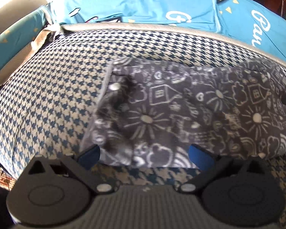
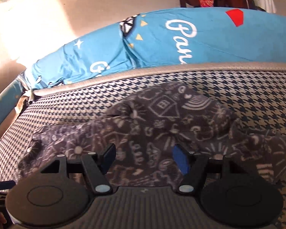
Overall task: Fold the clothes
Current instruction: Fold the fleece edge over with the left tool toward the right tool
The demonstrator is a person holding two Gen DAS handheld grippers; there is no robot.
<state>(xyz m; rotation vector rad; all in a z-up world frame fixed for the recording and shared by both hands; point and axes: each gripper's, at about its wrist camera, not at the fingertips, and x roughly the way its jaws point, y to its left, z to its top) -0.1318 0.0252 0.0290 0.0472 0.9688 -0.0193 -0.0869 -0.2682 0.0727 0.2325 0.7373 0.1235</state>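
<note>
Left wrist view first: at the far left corner of the houndstooth cushion (image 1: 47, 87) the pale piping (image 1: 143, 26) ends in a frayed, torn patch, and beyond that far edge lies a bright blue bedsheet (image 1: 143, 3) printed with white stars and script lettering. Moving right, the grey patterned garment (image 1: 190, 110), covered in white doodles of suns, houses and clouds, is spread across the middle and right of the cushion, its left end bunched and blurred, its near hem reaching the near edge. The left gripper (image 1: 144, 153) sits low over that hem with both blue-padded fingers (image 1: 89, 154) spread wide apart, the cloth lying between and partly over them but not pinched, so it is released. Right wrist view: sunlit pale floor shows at the far left, then the same blue bedsheet (image 2: 162, 42) beyond the cushion's (image 2: 247, 99) far piped edge. The garment (image 2: 162, 118) is heaped in soft folds across the middle of the cushion, running toward the right edge. The right gripper (image 2: 144, 157) rests against the heap at the near edge, its fingers (image 2: 108, 156) likewise held wide apart with fabric bulging between them, nothing clamped.
</note>
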